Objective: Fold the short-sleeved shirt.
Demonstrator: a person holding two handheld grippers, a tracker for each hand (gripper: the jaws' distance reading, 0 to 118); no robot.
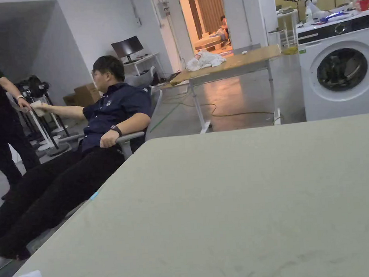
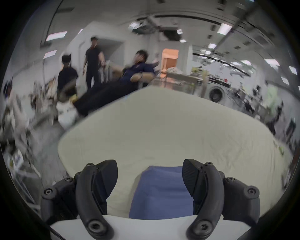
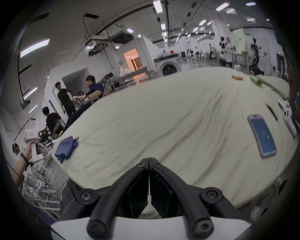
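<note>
Left hand-held gripper (image 2: pixel 150 180) hovers spread over the crumpled blue cotton shirt (image 2: pixel 162 193); right hand-held gripper (image 3: pixel 148 164), pressed together, should open first, then approach the shirt.

No text, label or number is legible.

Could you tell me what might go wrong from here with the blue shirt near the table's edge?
1. The shirt lies bunched at the table corner; a careless pull could drag it off the edge.
2. The left hand-held gripper is open with the shirt between its jaws but not pinched; closing may catch several layers at once.
3. The phone lies on the table; spreading the shirt could sweep it.
</note>
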